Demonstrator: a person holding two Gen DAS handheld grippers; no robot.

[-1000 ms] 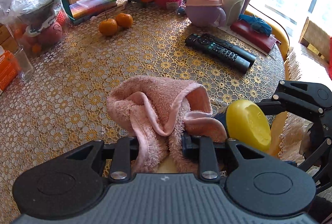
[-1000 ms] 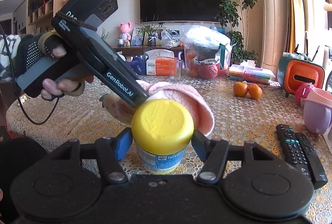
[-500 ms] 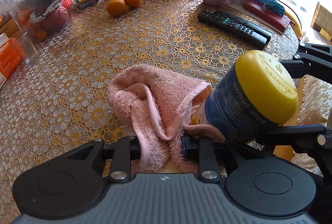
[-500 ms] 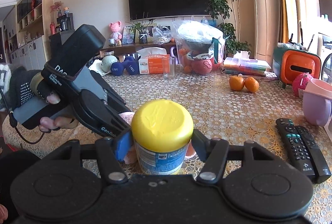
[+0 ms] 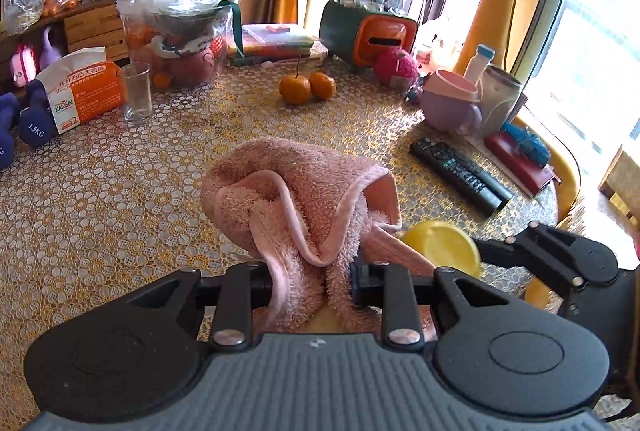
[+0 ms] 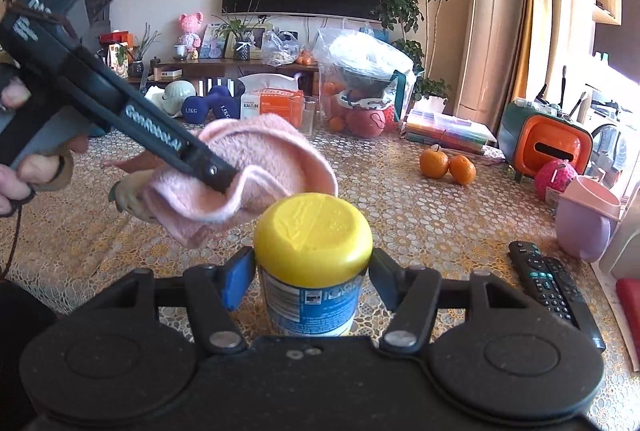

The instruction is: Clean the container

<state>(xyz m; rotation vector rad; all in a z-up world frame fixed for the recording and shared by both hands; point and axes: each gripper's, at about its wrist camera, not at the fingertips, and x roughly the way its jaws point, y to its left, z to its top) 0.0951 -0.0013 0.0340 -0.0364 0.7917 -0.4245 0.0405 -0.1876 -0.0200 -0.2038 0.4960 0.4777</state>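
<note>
A jar with a yellow lid (image 6: 314, 231) and a blue and white label sits upright between the fingers of my right gripper (image 6: 312, 271), which is shut on it. In the left wrist view only its yellow lid (image 5: 442, 247) shows, to the right of the cloth. My left gripper (image 5: 312, 279) is shut on a bunched pink towel (image 5: 300, 199). From the right wrist view the towel (image 6: 240, 167) hangs just above and left of the lid, and the left gripper (image 6: 212, 175) comes in from the upper left, held by a hand (image 6: 24, 171).
The round table has a gold lace cover (image 5: 100, 199). On it lie two remotes (image 5: 460, 175), two oranges (image 5: 306, 87), a glass (image 5: 136, 97), a purple cup (image 5: 450, 107), an orange tissue box (image 5: 368, 31) and a bagged fruit bowl (image 5: 176, 31). The table edge (image 5: 568, 167) curves at right.
The left gripper with the towel has lifted from beside the jar's body to just above and left of its lid. The jar stays held upright in the right gripper.
</note>
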